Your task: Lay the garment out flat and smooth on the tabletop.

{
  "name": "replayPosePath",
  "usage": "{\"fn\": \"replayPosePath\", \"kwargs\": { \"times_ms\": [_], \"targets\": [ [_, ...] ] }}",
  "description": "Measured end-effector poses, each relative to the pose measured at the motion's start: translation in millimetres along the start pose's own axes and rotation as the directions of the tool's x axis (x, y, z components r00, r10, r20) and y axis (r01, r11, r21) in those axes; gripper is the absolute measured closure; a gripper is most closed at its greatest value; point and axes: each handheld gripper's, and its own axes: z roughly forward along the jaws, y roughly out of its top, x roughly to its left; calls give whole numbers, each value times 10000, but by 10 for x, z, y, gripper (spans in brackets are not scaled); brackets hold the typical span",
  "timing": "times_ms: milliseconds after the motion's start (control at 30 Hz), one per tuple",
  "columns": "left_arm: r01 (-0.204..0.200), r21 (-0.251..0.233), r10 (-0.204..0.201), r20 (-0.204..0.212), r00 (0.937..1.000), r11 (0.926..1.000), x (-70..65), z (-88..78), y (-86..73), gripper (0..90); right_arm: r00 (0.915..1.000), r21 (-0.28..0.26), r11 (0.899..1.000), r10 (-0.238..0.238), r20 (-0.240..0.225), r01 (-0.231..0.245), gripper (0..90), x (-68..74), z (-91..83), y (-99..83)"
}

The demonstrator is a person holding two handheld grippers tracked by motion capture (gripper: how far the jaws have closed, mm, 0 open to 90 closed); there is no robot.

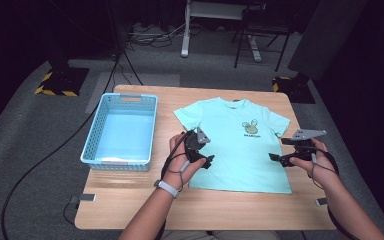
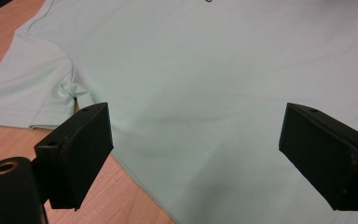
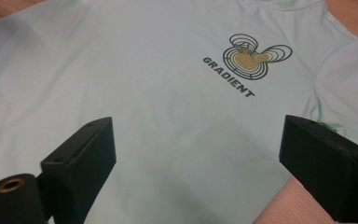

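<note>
- I am holding my left gripper (image 1: 206, 161) over the near left edge of the mint-green short-sleeved cotton T-shirt (image 1: 232, 145), jaws standing wide with nothing between them; in the left gripper view the cloth (image 2: 205, 88) is lying below the pads, untouched.
- I am holding my right gripper (image 1: 275, 158) at the shirt's near right edge, jaws likewise spread wide and empty; in the right gripper view the fabric (image 3: 158, 116) is lying flat under them.
- The shirt is lying spread out, front up, on the pale wooden surface (image 1: 130, 200), hem toward me, its round gold-and-black chest print (image 3: 249, 58) facing up.
- Farther left, the light-blue slotted plastic basket (image 1: 93, 131) is sitting apart from the shirt.
- I judge I am at the start of a fold: next I would be lowering both grippers onto the side edges and pinching the cloth evenly.
</note>
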Motion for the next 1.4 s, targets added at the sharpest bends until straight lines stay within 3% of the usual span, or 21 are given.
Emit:
{"fn": "replayPosePath", "kwargs": {
  "times_ms": [633,967,1400],
  "targets": [
    [139,-117,-143,-311,9994,9998,35,-387,-280,91,10000,7,10000,-72,40,72,102,61,-250,-114],
    [192,-58,-194,-310,9993,9998,4,-505,-452,86,9994,169,9993,-330,-91,332,95,153,-362,-150],
    [408,72,-405,-444,9982,9991,-20,-719,-719,82,10000,383,9993,25,56,-27,93,220,-506,-315]
  ]
}}
